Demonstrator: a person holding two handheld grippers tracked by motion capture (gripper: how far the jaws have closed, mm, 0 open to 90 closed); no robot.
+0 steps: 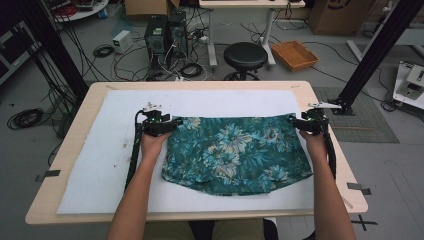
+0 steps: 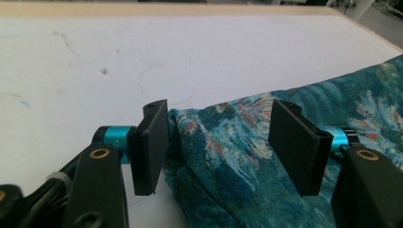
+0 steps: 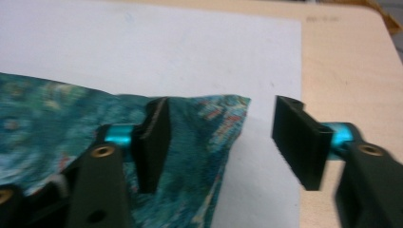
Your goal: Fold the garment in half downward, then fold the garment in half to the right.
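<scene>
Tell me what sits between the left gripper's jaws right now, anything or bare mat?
The teal floral cloth: its bunched corner lies in the gap of the open left gripper, seen in the left gripper view. The pads do not press it.

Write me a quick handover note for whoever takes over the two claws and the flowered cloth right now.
Left claw: open, jaws astride the far left corner of the teal flowered cloth, not pinching it.
Right claw: open at the far right corner; the corner lies between the jaws, pads not pressing.
Cloth: lies spread out on the white mat, far edge straight between the two claws, near edge a bit uneven.
Done: cloth laid out and let go.
Left: probably folding or smoothing; regrip both corners first if you need to move it.
</scene>
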